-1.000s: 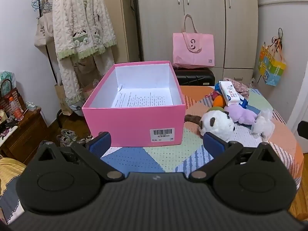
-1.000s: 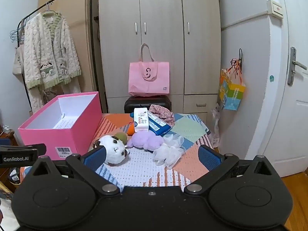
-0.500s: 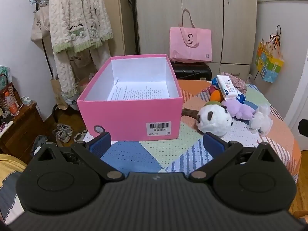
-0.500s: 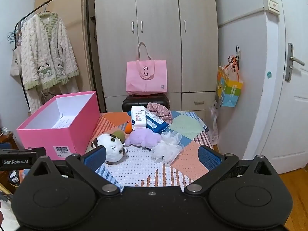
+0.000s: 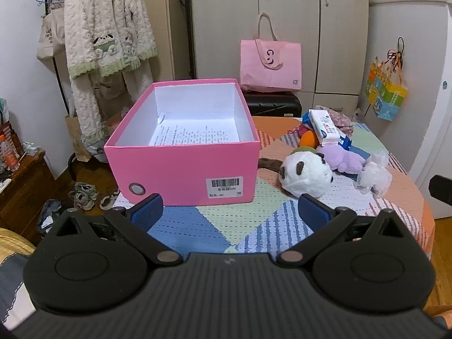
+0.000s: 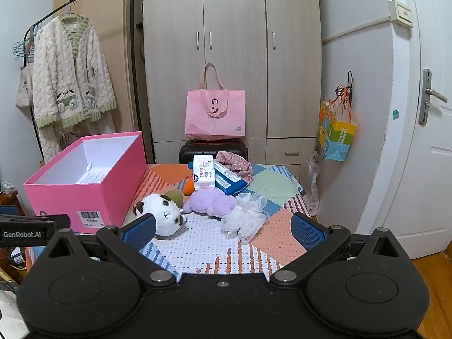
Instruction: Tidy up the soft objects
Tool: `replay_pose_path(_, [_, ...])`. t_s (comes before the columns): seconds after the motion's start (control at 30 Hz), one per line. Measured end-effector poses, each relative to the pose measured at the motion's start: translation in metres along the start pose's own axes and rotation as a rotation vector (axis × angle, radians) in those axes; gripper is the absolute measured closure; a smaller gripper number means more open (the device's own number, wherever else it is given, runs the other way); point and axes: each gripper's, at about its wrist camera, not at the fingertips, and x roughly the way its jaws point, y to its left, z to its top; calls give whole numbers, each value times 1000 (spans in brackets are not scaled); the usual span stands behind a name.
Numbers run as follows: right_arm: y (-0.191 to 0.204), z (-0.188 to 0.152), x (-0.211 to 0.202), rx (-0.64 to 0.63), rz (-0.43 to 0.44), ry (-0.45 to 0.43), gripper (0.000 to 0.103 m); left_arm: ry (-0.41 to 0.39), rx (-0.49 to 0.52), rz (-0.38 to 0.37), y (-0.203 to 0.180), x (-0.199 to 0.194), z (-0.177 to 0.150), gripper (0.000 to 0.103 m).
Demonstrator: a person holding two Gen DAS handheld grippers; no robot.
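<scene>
Left tongs (image 5: 230,212) backed off | panda plush (image 5: 306,173) white, round, dark-eared

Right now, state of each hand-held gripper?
Left hand-held gripper: open, holding nothing, in front of the pink box.
Right hand-held gripper: open, holding nothing, short of the panda plush.

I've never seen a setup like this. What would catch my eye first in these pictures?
Probably the open pink box on the left of the patchwork table, with only a printed sheet inside. Right of it lies a heap of soft things: a white panda plush, a purple plush and a white mesh puff. At the bottom of each view, a black gripper with blue pads, left and right, stands open and empty.
</scene>
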Motion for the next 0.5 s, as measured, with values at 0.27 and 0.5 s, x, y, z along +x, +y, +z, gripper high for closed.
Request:
replay_pose_path(0.27, [-1,0,0,-1,1,0,0,-15,13,-10,-1,-3,-2,0])
replay_pose_path(0.5, [0,0,0,0,0,1,0,-31,20,-9,-2,-5,-4,0])
